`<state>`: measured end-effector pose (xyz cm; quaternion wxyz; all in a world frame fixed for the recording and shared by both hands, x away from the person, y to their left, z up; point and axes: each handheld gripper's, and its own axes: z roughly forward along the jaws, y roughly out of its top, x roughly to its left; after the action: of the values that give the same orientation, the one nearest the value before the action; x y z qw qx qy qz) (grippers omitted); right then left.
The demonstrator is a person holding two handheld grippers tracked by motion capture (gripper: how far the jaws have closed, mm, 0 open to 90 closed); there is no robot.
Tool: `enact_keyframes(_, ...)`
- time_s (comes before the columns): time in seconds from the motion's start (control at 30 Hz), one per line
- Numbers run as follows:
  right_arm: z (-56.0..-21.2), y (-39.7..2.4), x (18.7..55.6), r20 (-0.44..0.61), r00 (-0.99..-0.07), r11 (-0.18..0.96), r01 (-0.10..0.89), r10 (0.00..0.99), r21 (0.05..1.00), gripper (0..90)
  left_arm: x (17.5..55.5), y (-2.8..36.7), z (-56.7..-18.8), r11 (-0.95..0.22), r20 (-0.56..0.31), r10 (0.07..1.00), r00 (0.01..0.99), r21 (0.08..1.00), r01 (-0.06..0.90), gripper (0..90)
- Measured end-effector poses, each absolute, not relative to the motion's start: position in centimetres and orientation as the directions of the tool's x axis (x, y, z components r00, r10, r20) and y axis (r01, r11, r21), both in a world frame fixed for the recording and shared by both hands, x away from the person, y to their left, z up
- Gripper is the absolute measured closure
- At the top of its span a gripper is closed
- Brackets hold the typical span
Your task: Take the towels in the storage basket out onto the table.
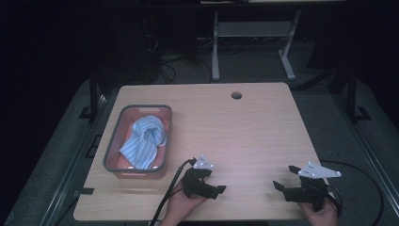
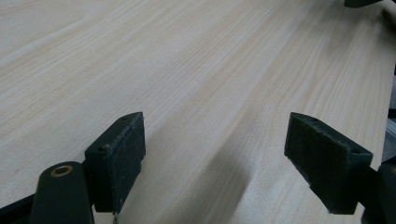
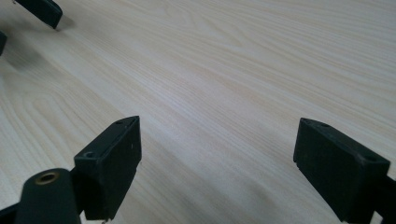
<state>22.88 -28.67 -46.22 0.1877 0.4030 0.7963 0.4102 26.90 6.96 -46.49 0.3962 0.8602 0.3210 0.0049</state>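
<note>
Soft, light blue-striped cloth (image 1: 143,139) lies crumpled in the grey-rimmed tub (image 1: 113,141); a raised fold suits pinching. Left tongs (image 1: 214,189) and right tongs (image 1: 285,177) spread, empty, over the wooden surface (image 1: 244,132).

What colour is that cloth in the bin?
The cloth is light blue with fine white stripes, seen best in the high view.

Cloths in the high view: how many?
1. A blue striped cloth lies crumpled inside the grey bin at the table's left; more could be hidden beneath it.
</note>
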Motion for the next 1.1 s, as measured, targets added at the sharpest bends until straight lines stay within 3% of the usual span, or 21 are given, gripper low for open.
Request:
enact_keyframes(0.47, -46.1, -28.5, 22.8, 0.033, -0.603, 0.333, 0.484, 0.797, 0.809, 14.7, 27.7, 6.5, -44.5, -0.481, -0.245, 0.551, 0.798, 0.688, 0.543, 20.0)
enact_keyframes(0.5, -46.0, -28.6, 22.7, 0.042, -0.595, 0.322, 0.491, 0.803, 0.809, 14.7, 27.9, 6.4, -44.1, -0.47, -0.278, 0.539, 0.795, 0.684, 0.558, 19.3)
enact_keyframes(1.1, -46.0, -28.8, 22.9, 0.038, -0.588, 0.319, 0.49, 0.808, 0.811, 14.7, 31.5, 5.8, -37.9, -0.497, -0.228, 0.589, 0.775, 0.654, 0.57, 17.8)
